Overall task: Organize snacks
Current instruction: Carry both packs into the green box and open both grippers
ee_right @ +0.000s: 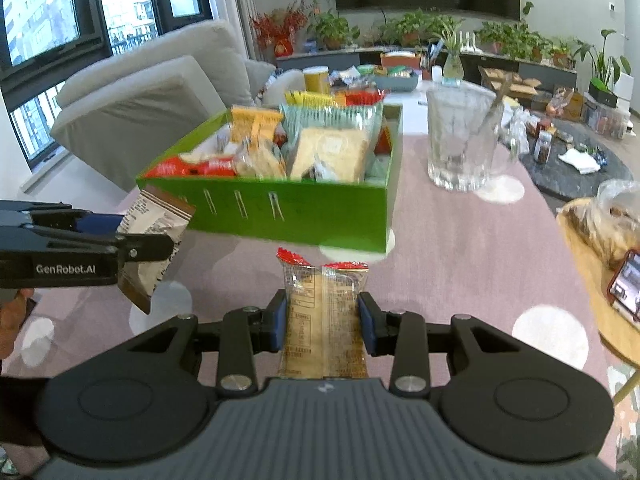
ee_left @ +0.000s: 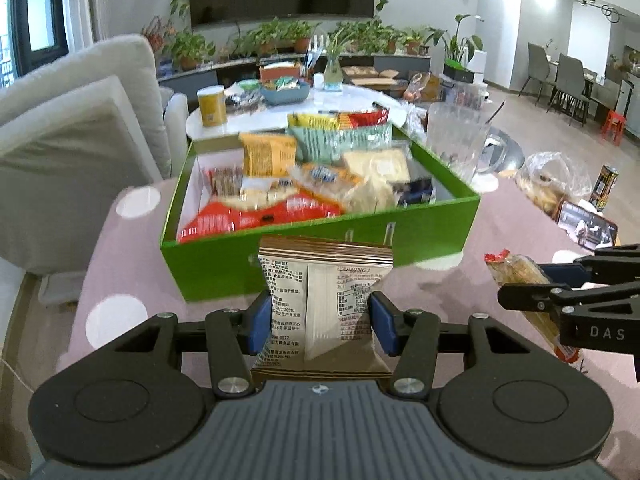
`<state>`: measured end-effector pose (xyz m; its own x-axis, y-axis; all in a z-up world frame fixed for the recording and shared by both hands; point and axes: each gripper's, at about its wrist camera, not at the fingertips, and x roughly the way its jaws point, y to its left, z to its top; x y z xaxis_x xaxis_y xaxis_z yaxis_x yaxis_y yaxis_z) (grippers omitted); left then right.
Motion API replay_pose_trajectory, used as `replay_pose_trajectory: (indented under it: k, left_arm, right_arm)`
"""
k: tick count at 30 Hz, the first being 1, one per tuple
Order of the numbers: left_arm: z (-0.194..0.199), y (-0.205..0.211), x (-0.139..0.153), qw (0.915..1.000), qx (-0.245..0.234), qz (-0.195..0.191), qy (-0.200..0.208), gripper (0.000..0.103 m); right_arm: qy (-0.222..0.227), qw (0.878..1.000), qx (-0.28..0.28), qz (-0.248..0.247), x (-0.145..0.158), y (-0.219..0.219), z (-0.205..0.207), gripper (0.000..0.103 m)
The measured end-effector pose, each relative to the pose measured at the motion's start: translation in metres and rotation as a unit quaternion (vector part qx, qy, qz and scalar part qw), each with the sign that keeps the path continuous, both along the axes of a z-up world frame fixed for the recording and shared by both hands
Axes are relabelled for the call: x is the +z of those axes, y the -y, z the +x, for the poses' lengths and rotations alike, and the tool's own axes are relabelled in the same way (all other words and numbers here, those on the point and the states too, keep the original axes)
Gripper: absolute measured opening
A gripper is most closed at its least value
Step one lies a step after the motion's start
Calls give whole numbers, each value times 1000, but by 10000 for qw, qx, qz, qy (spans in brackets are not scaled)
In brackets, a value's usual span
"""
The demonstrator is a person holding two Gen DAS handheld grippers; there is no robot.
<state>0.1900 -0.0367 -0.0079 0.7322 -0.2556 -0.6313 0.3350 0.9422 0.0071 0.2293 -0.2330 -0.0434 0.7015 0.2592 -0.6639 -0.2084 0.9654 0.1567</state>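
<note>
A green box full of several snack packets stands on the pink dotted tablecloth ahead of both grippers. My left gripper is shut on a brown-and-silver snack packet, held above the cloth just short of the box's near wall; the packet also shows in the right wrist view. My right gripper is shut on a clear cracker packet with red ends, also above the cloth near the box; it shows at the right of the left wrist view.
A clear glass pitcher stands right of the box. A bagged tray of food and a phone lie at the right. A white round table with a yellow can and a blue bowl is behind. A grey sofa is on the left.
</note>
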Motion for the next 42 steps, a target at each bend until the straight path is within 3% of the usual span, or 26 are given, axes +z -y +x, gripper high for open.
replay_pose_trajectory:
  k: [10,18,27,42]
  left_arm:
    - [22,3,34,9991,-74,53,409,48]
    - [50,-2,53,9985,-81,-35,547,49]
    - [86,-7,54,9983,-82,31,574,49]
    - [135,-16,24,9997,107,58,228,49]
  right_arm:
    - [560,9984,37,113,36,-10,27,82]
    - [752,9968,-56,280,50,-13,58,82]
    - [715,9964,-95,441,54,-21,90,82]
    - [379,9977,-275,486,32,-31,127,82]
